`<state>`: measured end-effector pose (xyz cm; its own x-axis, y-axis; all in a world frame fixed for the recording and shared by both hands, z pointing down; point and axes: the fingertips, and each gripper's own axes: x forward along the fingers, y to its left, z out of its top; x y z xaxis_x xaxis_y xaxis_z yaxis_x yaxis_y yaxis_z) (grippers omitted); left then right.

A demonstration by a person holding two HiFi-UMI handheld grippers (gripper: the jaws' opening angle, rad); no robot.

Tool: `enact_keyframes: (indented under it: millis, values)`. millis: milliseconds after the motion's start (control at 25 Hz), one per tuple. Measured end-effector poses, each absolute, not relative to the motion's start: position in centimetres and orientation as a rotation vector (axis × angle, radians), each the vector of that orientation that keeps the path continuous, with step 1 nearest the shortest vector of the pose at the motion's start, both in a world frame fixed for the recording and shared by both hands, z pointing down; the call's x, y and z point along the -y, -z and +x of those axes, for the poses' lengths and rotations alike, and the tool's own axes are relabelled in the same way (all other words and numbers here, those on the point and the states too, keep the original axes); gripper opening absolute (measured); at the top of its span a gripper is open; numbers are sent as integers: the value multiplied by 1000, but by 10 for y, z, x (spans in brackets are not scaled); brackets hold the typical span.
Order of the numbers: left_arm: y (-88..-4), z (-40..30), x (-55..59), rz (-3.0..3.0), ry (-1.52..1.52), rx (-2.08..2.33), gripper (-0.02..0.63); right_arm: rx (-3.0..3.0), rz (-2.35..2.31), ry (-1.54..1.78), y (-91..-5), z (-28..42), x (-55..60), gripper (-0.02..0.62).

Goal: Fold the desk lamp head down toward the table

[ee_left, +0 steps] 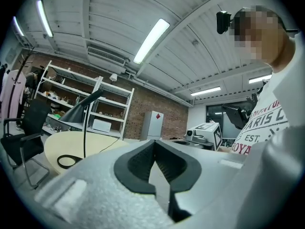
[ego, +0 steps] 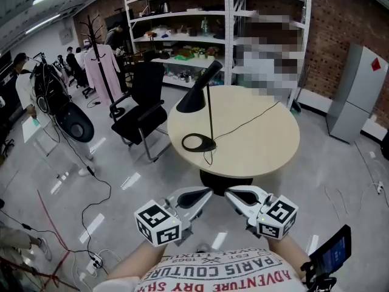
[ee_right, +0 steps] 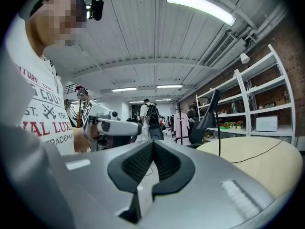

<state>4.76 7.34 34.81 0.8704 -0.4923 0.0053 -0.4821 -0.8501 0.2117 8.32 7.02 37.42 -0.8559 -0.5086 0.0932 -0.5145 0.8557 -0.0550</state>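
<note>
A black desk lamp (ego: 209, 105) stands on the round beige table (ego: 261, 145). Its ring base (ego: 197, 143) rests near the table's left front, and its cone head (ego: 193, 100) hangs out to the left of the thin stem. A black cord (ego: 249, 121) runs from it across the tabletop. My left gripper (ego: 200, 196) and right gripper (ego: 237, 194) are side by side just short of the table's near edge, both shut and holding nothing. In the left gripper view the lamp (ee_left: 78, 111) rises at far left, beyond the shut jaws. In the right gripper view the lamp (ee_right: 211, 111) shows at right.
A black office chair (ego: 143, 105) stands left of the table. White shelves (ego: 200, 35) line the brick back wall, and a grey cabinet (ego: 358, 93) stands at right. A coat rack with a pink garment (ego: 100, 66) and floor cables (ego: 91, 181) are at left.
</note>
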Motion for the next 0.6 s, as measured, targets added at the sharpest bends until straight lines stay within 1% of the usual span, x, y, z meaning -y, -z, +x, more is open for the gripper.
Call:
enact_keyframes:
  millis: [600]
  values:
    - [-342, 59, -105, 2827, 65, 759, -3, 2976, 805, -80, -358, 90, -97, 3]
